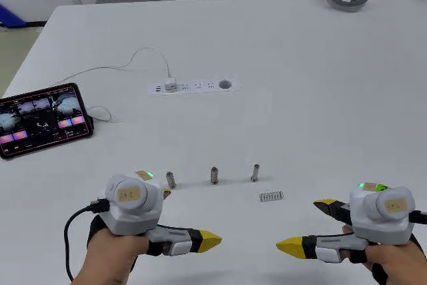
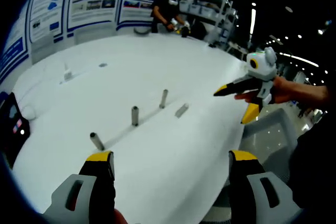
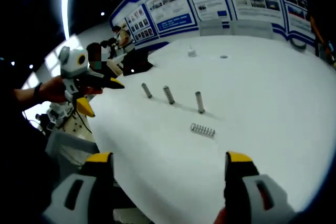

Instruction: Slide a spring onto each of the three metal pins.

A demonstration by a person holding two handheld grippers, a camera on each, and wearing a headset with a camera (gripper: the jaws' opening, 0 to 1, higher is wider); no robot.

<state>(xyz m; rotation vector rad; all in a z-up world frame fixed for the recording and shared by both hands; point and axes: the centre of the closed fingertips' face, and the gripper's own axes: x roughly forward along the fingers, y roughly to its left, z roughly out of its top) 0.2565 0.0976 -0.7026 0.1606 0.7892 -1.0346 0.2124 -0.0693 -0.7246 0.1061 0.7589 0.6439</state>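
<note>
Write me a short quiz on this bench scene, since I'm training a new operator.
1. How many upright silver metal pins stand on the white table?
2. True or false: the loose silver coil spring is clamped in the right gripper.
3. The left gripper has its jaws: A) shut on a pin, B) open and empty, C) shut on the spring.
Key: 1) three; 2) false, it lies on the table; 3) B.

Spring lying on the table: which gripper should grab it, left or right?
Probably right. The spring lies closer to the open right gripper than to the left gripper.
</note>
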